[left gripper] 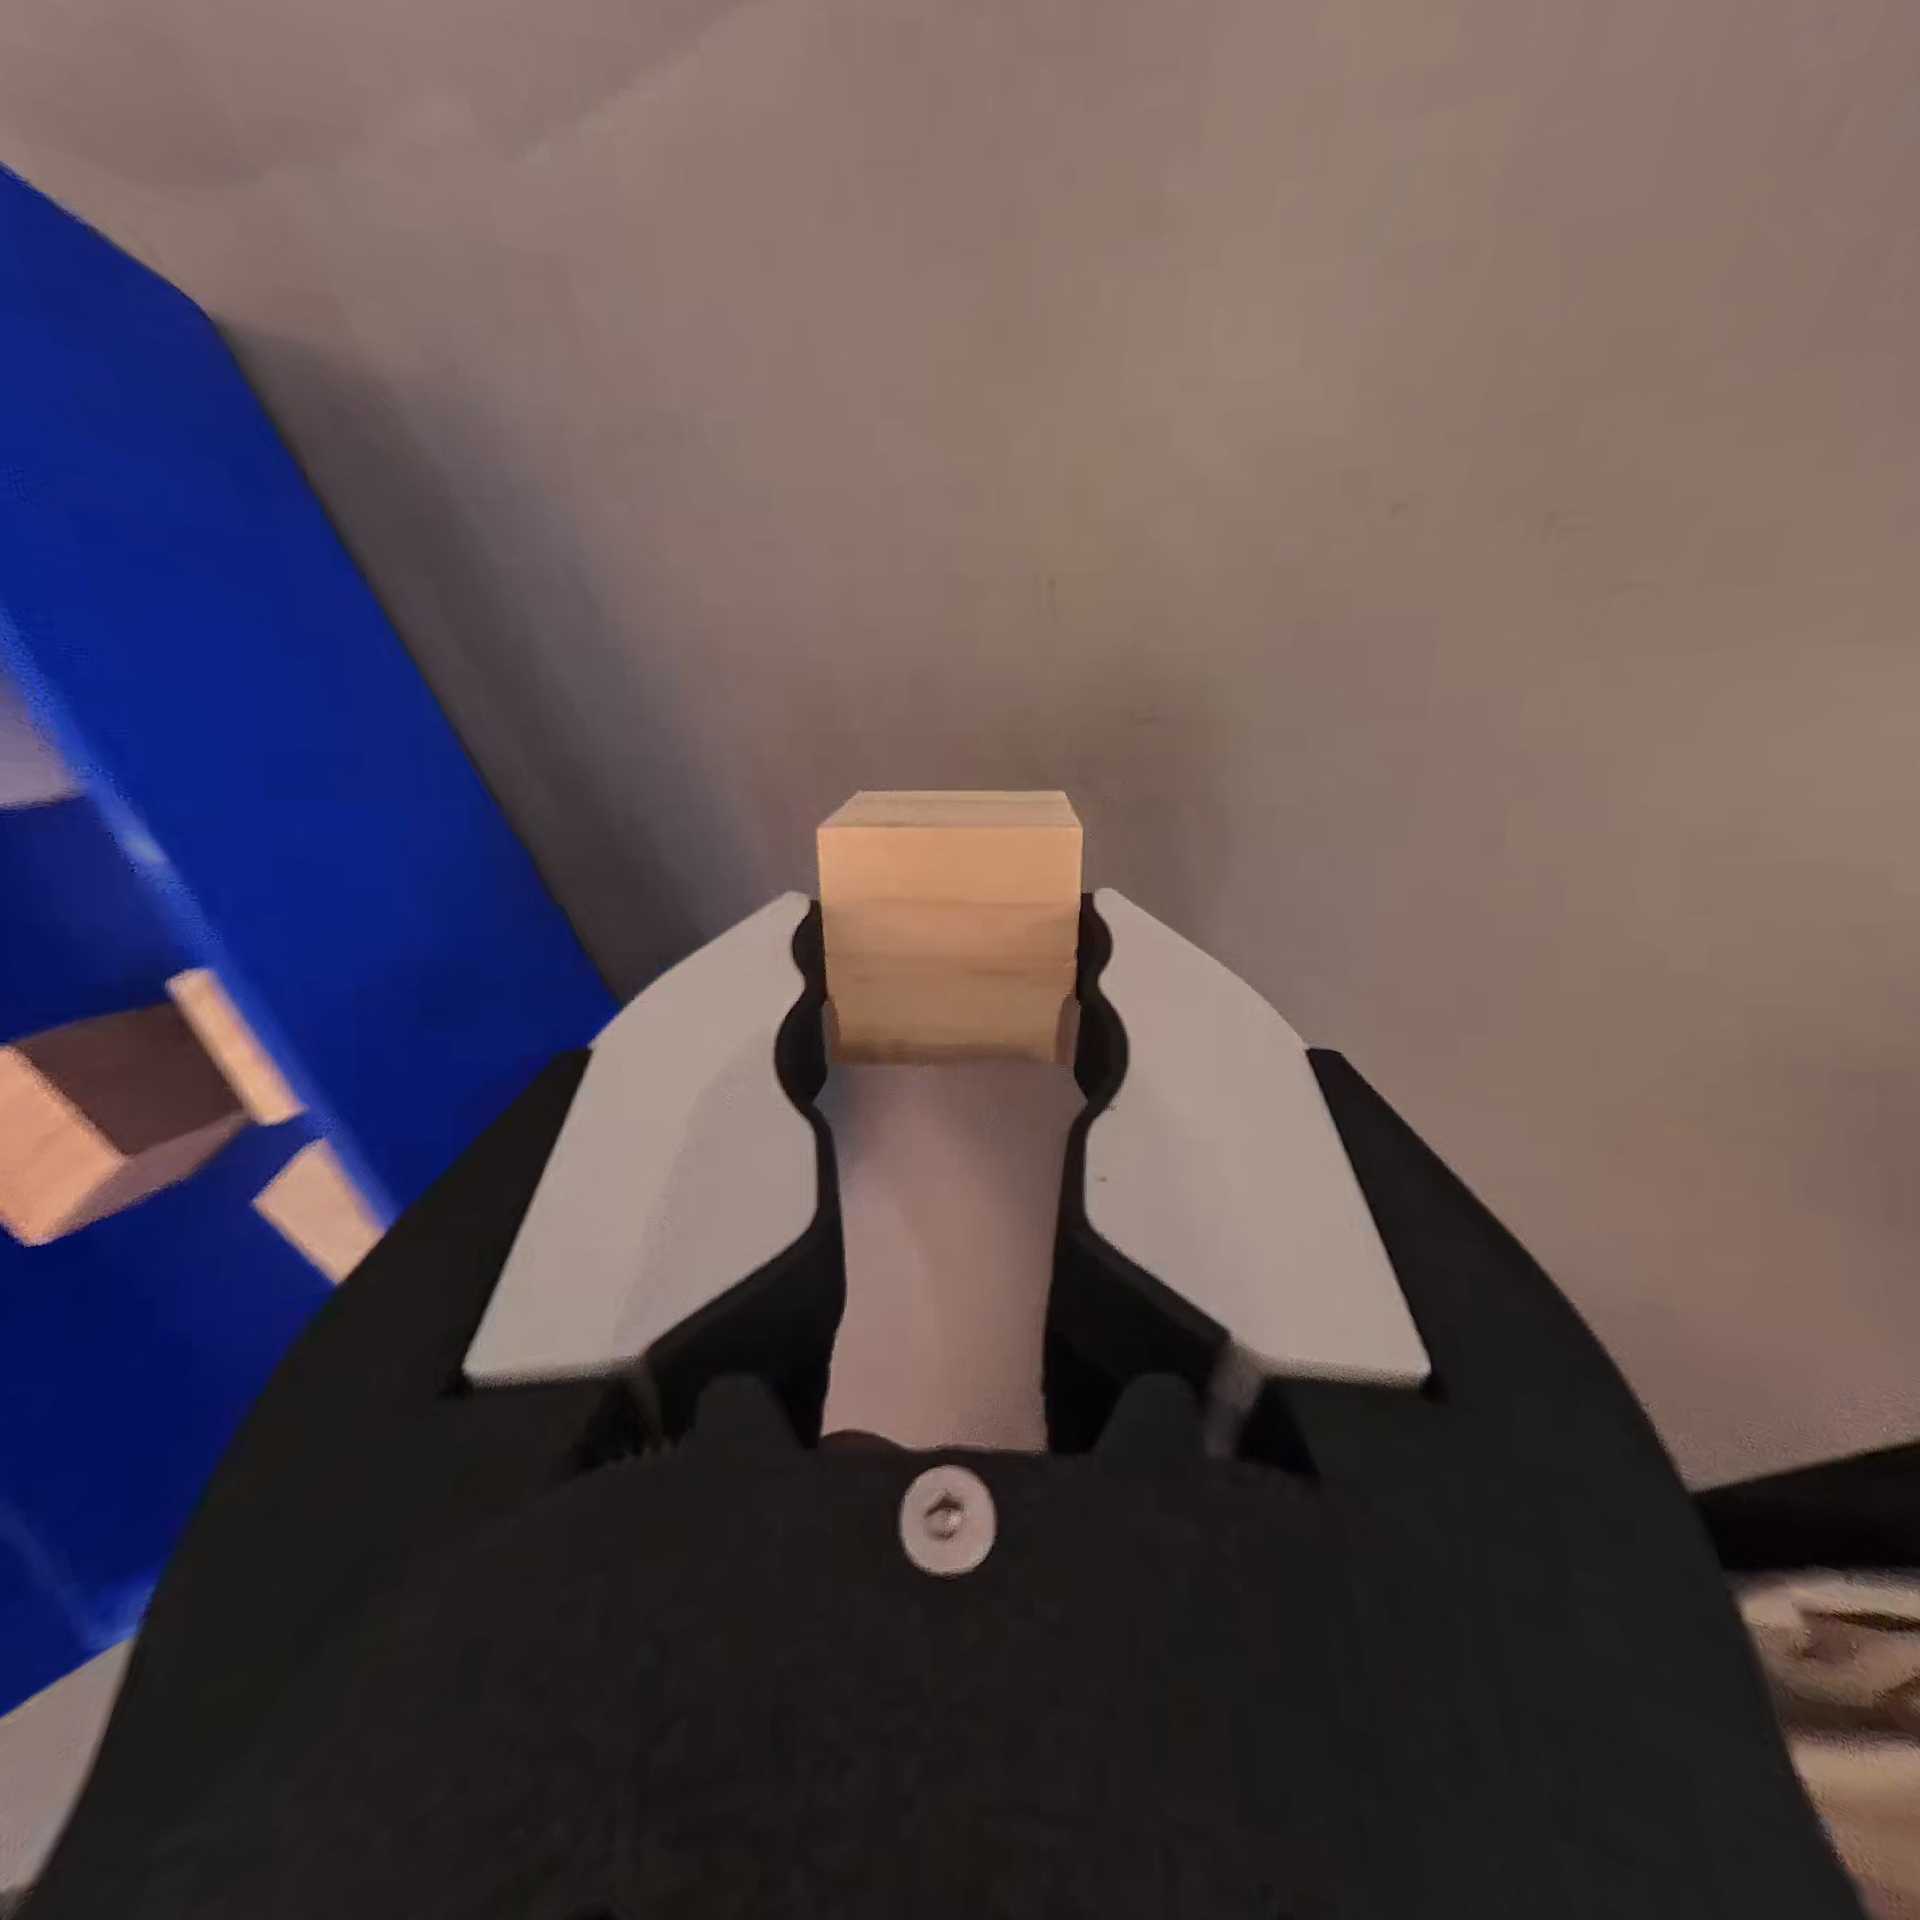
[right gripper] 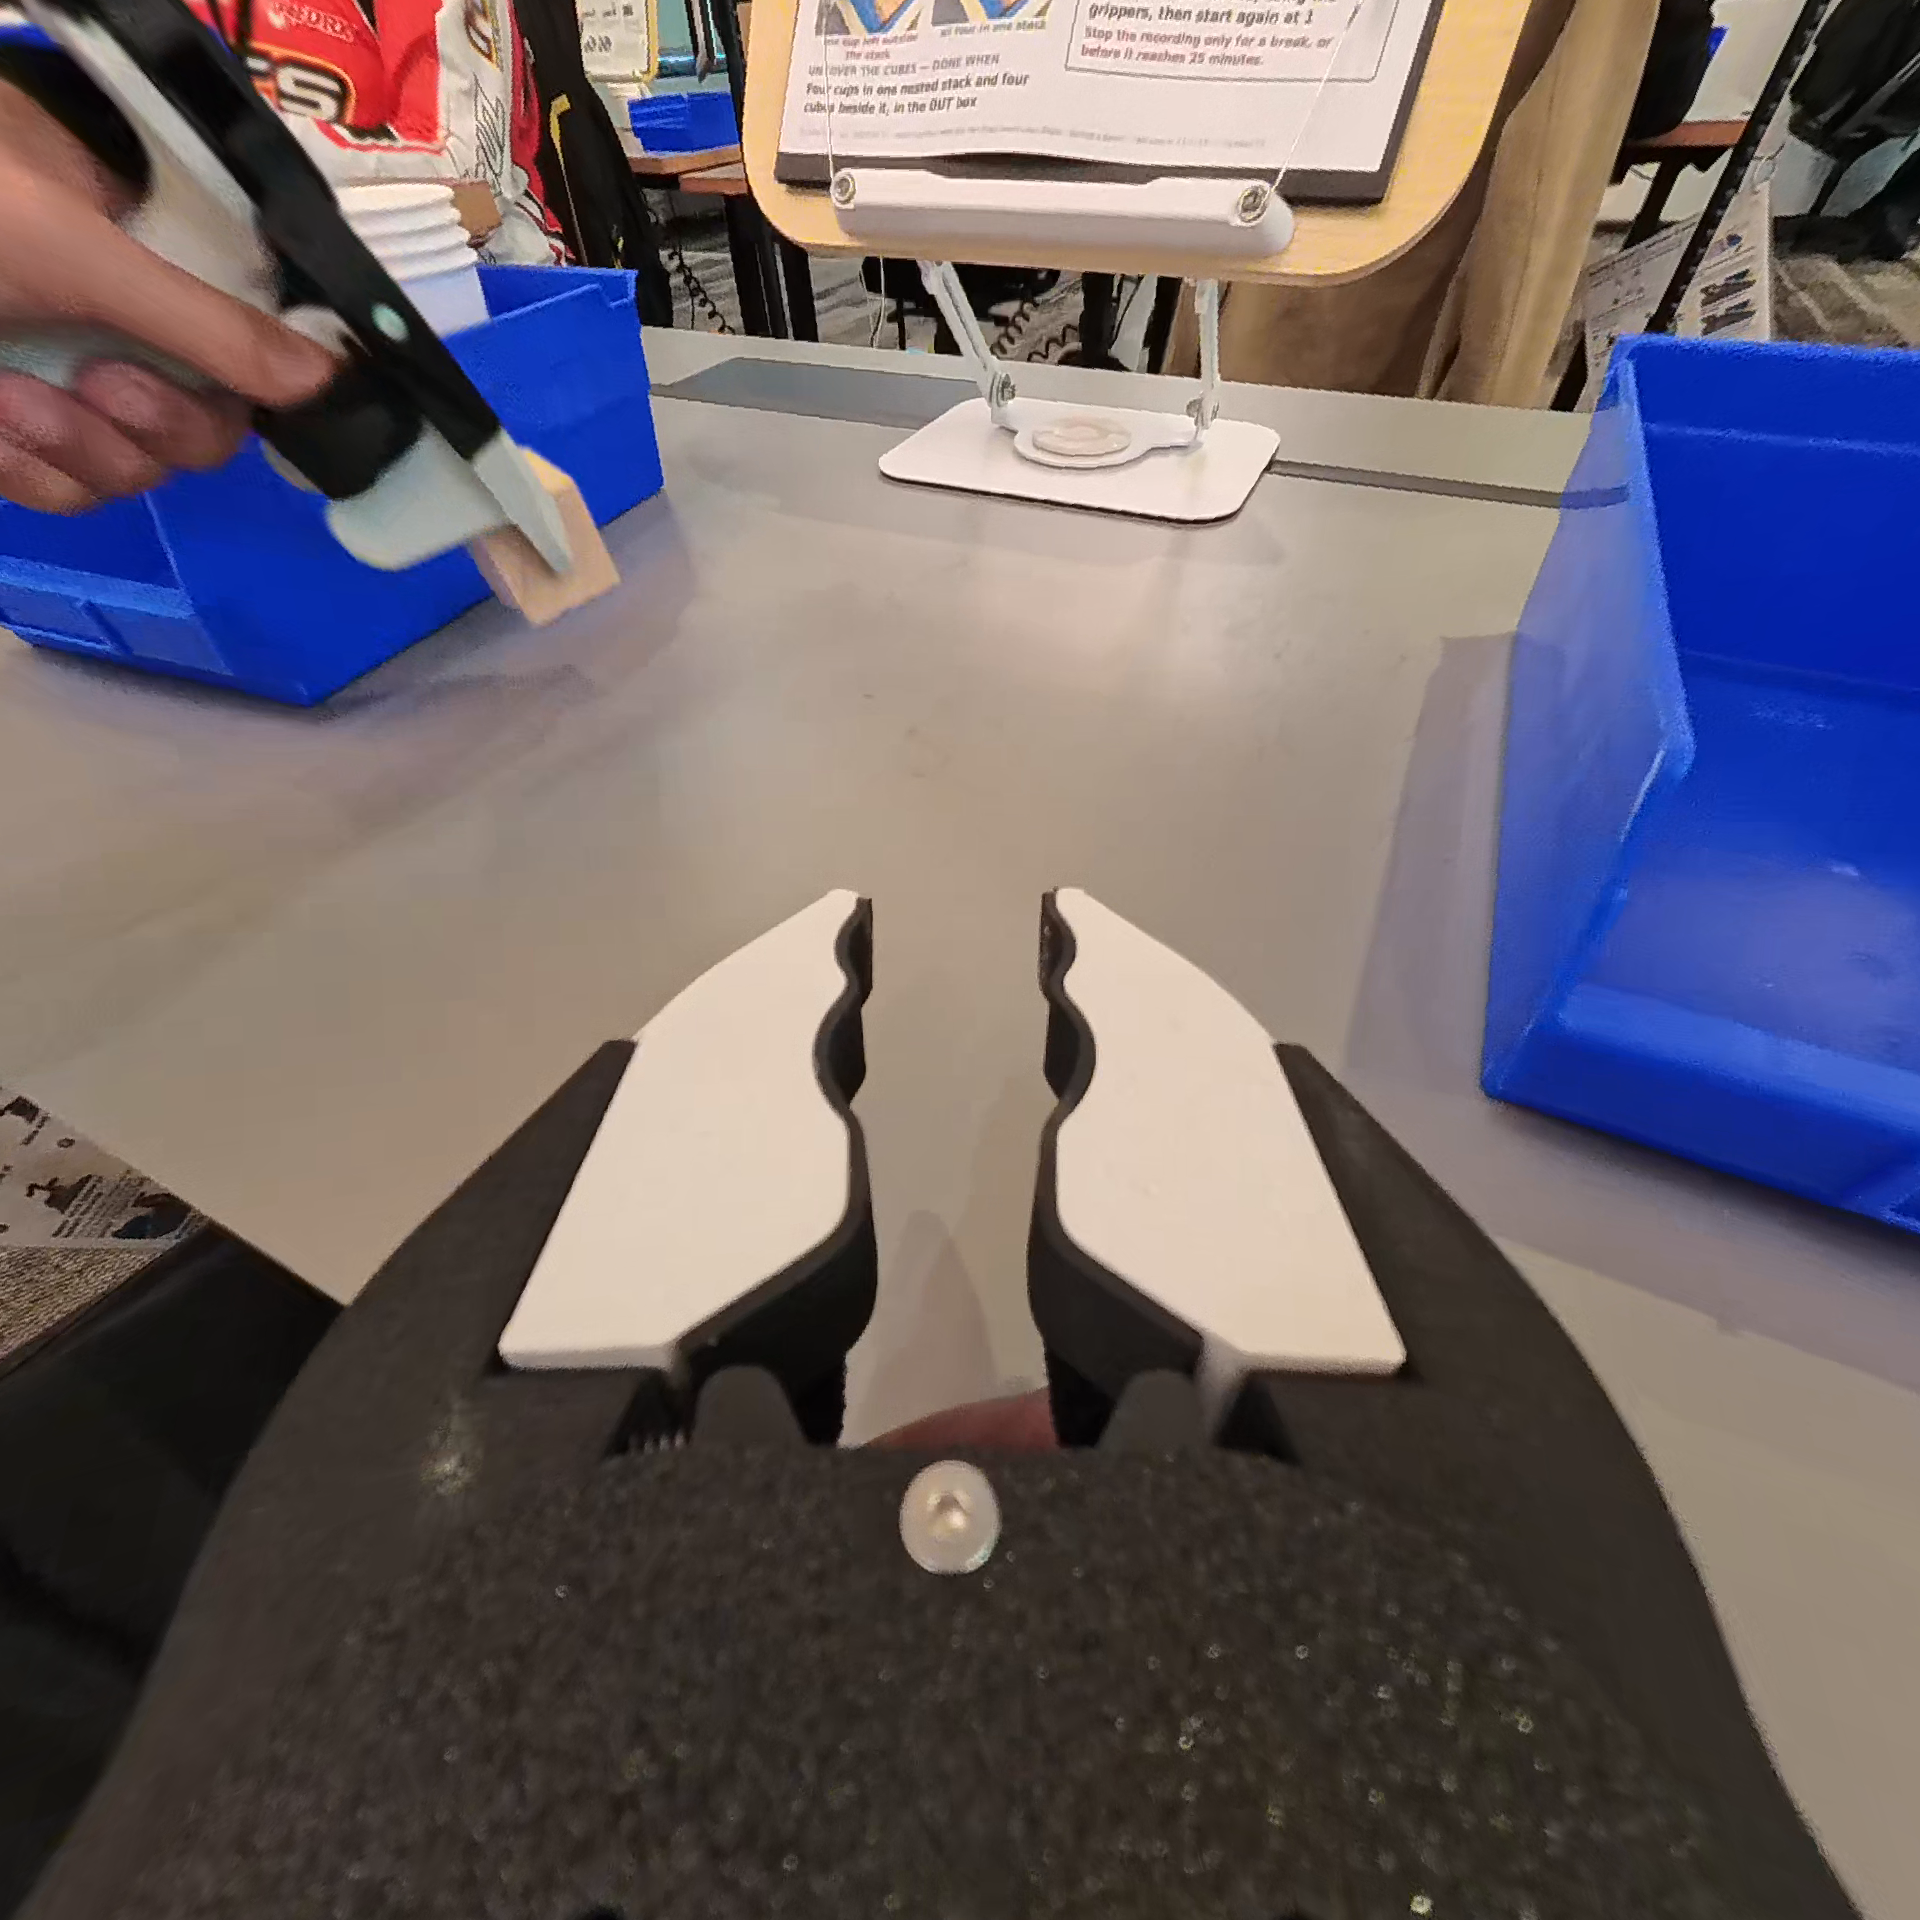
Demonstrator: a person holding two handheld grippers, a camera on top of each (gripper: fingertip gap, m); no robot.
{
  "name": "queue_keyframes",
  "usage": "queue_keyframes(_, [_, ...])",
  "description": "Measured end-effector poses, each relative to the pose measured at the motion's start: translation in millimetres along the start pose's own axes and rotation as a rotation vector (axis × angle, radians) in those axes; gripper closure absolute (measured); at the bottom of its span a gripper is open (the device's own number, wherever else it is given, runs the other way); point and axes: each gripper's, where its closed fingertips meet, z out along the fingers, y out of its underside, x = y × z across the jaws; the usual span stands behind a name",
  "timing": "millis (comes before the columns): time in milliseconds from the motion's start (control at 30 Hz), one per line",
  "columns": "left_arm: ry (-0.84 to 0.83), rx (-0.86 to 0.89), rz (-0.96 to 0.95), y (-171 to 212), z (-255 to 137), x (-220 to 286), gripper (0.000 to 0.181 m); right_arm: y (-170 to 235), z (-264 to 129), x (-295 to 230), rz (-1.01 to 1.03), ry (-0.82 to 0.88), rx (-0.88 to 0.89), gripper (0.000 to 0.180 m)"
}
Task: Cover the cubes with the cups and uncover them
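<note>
My left gripper (left gripper: pixel 950 925) is clamped on a wooden cube (left gripper: pixel 948 930), both pads pressed to its side faces, above the grey table (right gripper: pixel 935 727). At nine o'clock in the left wrist view a blue bin (left gripper: pixel 208 675) holds more cubes (left gripper: pixel 94 1132), blurred. My right gripper (right gripper: pixel 954 914) hovers low over the table, its jaws narrowly parted with nothing between them. From there the left gripper and its cube show at ten o'clock, just in front of that bin, with stacked white cups (right gripper: pixel 421 249) standing inside it. A second blue bin (right gripper: pixel 1766 790) sits at three o'clock, and a document stand (right gripper: pixel 1081 457) at twelve.
</note>
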Motion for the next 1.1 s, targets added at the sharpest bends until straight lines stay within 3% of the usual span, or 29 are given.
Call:
queue_keyframes(167, [0.005,-0.104,-0.109,18,39,-8,0.136,6,-1,-1,0.004,-0.008,-0.015,0.150])
queue_keyframes(500, [-0.048,-0.092,-0.193,17,41,-16,0.135,11,0,2,0.052,-0.026,-0.035,0.150])
queue_keyframes(600, [-0.017,-0.059,-0.186,15,35,-8,0.116,11,1,0,0.050,-0.034,-0.036,0.150])
queue_keyframes(667, [0.013,0.048,-0.166,3,8,1,0.114,11,1,-1,0.047,-0.035,-0.036,0.150])
queue_keyframes(767, [0.023,0.282,-0.136,-11,-69,-3,0.112,10,0,-1,0.051,-0.039,-0.034,0.150])
queue_keyframes(833, [-0.055,0.417,-0.137,-6,-119,-35,0.124,9,0,0,0.051,-0.035,-0.031,0.150])
queue_keyframes(900, [-0.200,0.462,-0.201,10,-142,-98,0.128,10,0,1,0.054,-0.036,-0.035,0.149])
queue_keyframes(967, [-0.184,0.391,-0.321,27,-124,-152,0.124,11,2,0,0.055,-0.036,-0.041,0.150])
queue_keyframes(1033, [-0.063,0.210,-0.449,48,-76,-182,0.111,12,4,-3,0.050,-0.043,-0.049,0.149])
queue_keyframes(1100, [0.010,0.047,-0.548,66,-29,-200,0.109,11,6,-6,0.036,-0.045,-0.052,0.150])
